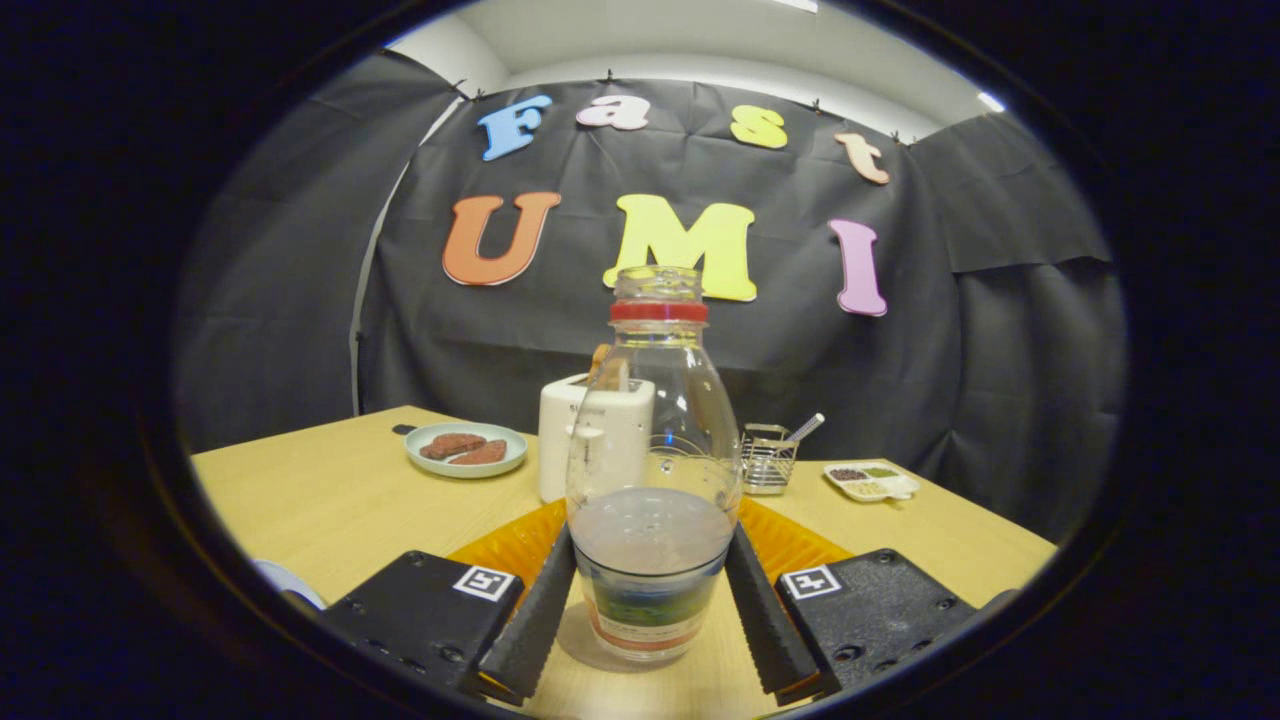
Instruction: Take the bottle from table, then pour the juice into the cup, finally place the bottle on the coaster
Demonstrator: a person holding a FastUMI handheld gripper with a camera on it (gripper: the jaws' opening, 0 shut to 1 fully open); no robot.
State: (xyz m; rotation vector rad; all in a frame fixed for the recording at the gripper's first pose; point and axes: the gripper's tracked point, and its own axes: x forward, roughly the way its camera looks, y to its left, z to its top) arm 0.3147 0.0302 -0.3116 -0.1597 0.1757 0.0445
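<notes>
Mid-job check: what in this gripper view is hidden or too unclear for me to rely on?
- Cup: the clear bottle may hide it.
- Orange coaster: its middle sits behind the bottle and the fingers.
- Toaster: right side covered by the bottle.
- Small tray: contents too small to identify.
- Gripper: pad contact unclear.

Black cloth wall [700,360] hangs behind a light wooden table [330,500], draped in folds, pinned along the top. White ceiling [700,40] above with a bright light strip [992,101] at the right. Pale wall [450,55] at upper left corner.
</notes>
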